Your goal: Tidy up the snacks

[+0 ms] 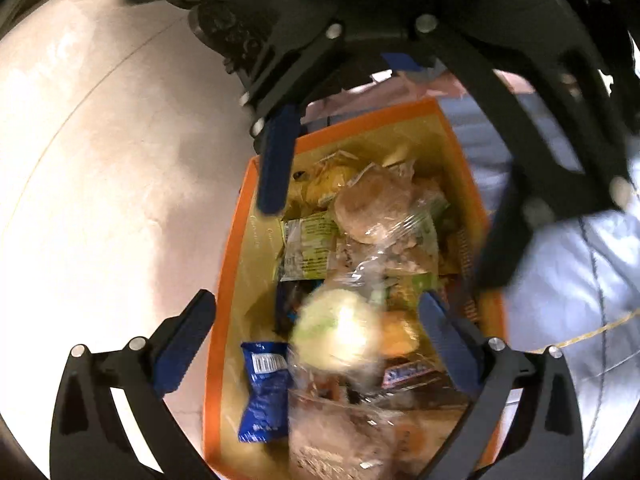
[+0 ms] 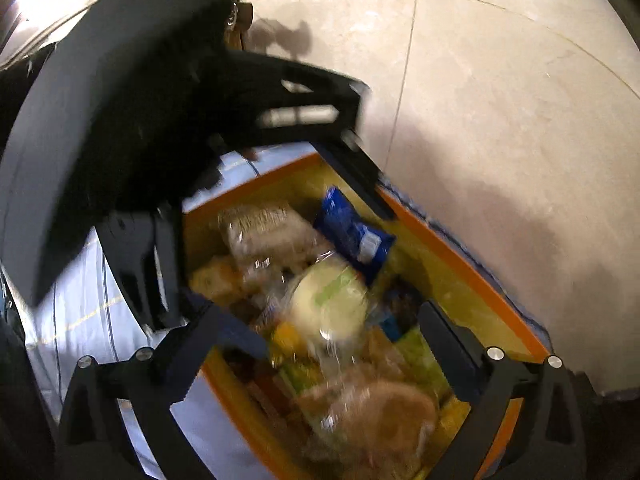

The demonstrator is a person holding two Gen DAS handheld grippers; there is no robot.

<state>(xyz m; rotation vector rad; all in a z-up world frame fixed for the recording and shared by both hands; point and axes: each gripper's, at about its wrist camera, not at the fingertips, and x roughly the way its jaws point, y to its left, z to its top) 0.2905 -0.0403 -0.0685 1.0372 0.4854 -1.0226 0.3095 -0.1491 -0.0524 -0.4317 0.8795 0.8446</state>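
Box (image 1: 236,264): one orange-rimmed box on a bedsheet (image 1: 560,280), heaped with wrapped snacks.
Round pale snack (image 1: 340,332): one, atop the heap's middle; looks light, soft, slippery film; pinch its wrapper edge.
Blue packet (image 1: 264,392): one, at 7 o'clock.
Left gripper (image 1: 316,340): fingers wide apart, holding nothing.
Right gripper (image 2: 332,340): likewise.

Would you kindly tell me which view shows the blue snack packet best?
The left wrist view: the blue snack packet lies sharp and unobstructed, barcode visible, by the orange box wall. The right wrist view shows it blurred.
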